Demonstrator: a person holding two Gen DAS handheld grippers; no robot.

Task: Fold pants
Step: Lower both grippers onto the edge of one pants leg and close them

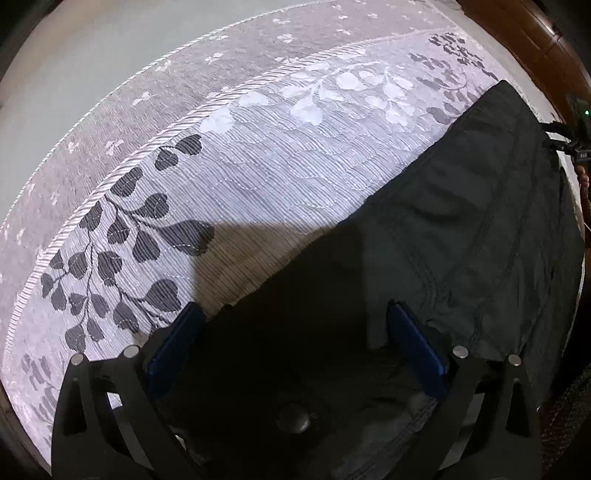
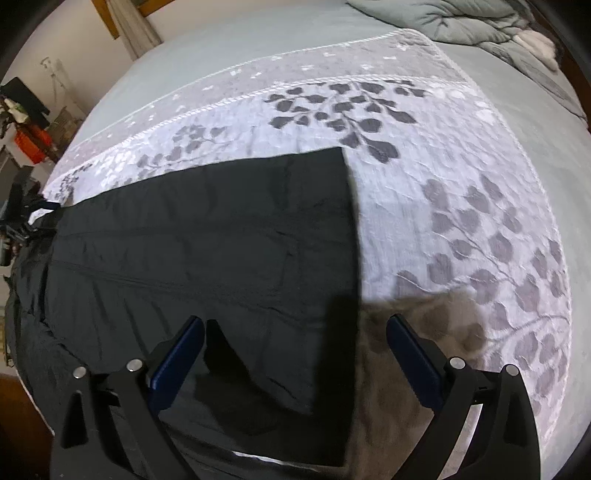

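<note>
Pants (image 2: 207, 236) lie lengthwise between the grippers: left gripper (image 1: 295, 314) wide open over waist end, right gripper (image 2: 295, 325) wide open, empty, straddling hem edge.

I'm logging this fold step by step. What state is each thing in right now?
pants: black, spread flat on the bedspread, one straight end edge showing.
left hand-held gripper: open, over one end of the pants, holding nothing.
right hand-held gripper: open, straddling the pants' end edge, holding nothing.
bedspread: laid flat, leaf-patterned.
duvet: bunched at the far edge.
</note>
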